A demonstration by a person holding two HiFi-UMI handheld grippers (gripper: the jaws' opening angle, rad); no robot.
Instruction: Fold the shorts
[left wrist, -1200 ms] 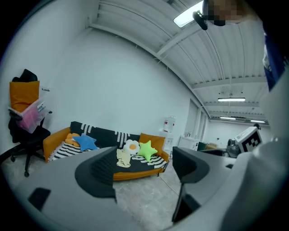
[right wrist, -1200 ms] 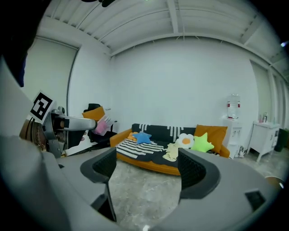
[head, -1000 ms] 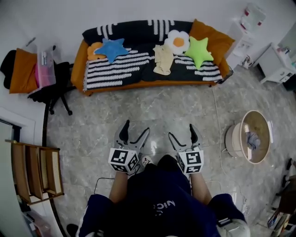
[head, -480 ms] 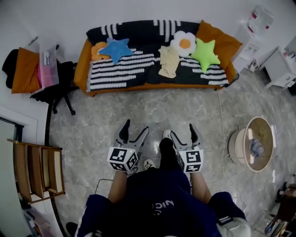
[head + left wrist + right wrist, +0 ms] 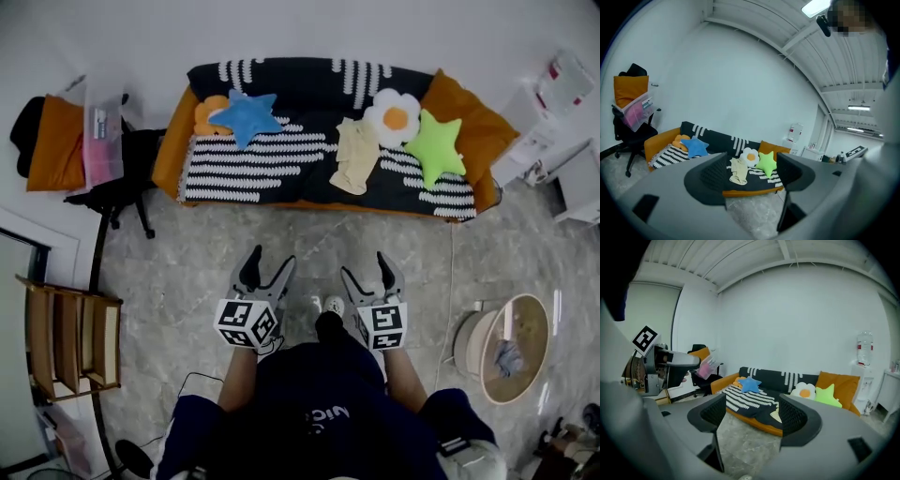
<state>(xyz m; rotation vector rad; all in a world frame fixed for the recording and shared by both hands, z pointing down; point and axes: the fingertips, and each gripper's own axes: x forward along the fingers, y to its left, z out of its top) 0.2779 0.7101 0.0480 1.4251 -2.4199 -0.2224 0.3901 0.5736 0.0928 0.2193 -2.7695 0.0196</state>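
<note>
Marble floor (image 5: 187, 267); shorts (image 5: 357, 156) on sofa (image 5: 291, 82) | left tool (image 5: 269, 262), right tool (image 5: 367, 267): wide, closing, empty

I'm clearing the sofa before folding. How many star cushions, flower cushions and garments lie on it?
Star cushions: 2, the blue star cushion and the green star cushion
Flower cushions: 1, the white flower cushion
Garments: 1, the pale yellow shorts
Total: 4
</note>
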